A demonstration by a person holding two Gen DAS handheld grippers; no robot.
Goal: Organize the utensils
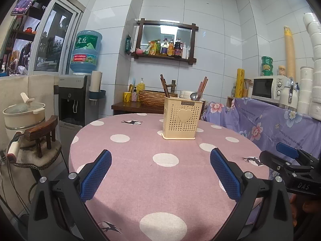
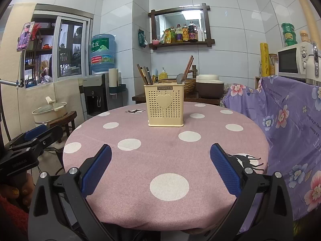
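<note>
A cream perforated utensil holder (image 1: 181,118) with a heart on its front stands upright on the round pink polka-dot table (image 1: 140,180); it also shows in the right wrist view (image 2: 166,105). Brown chopsticks (image 1: 165,87) and a metal spoon (image 1: 195,96) stand inside it, as do chopsticks (image 2: 144,75) and a spoon (image 2: 181,78) in the right view. My left gripper (image 1: 160,160) is open and empty above the near table edge. My right gripper (image 2: 160,159) is open and empty too, well short of the holder. Each gripper shows at the other view's side, the right gripper (image 1: 289,156) and the left gripper (image 2: 38,134).
A purple floral cloth (image 2: 291,120) covers a counter on the right with a microwave (image 1: 266,87). A water dispenser (image 1: 78,98) and a pot (image 1: 24,110) on a small wooden stool stand left. A wicker basket (image 1: 154,97) sits on a dark shelf behind the table.
</note>
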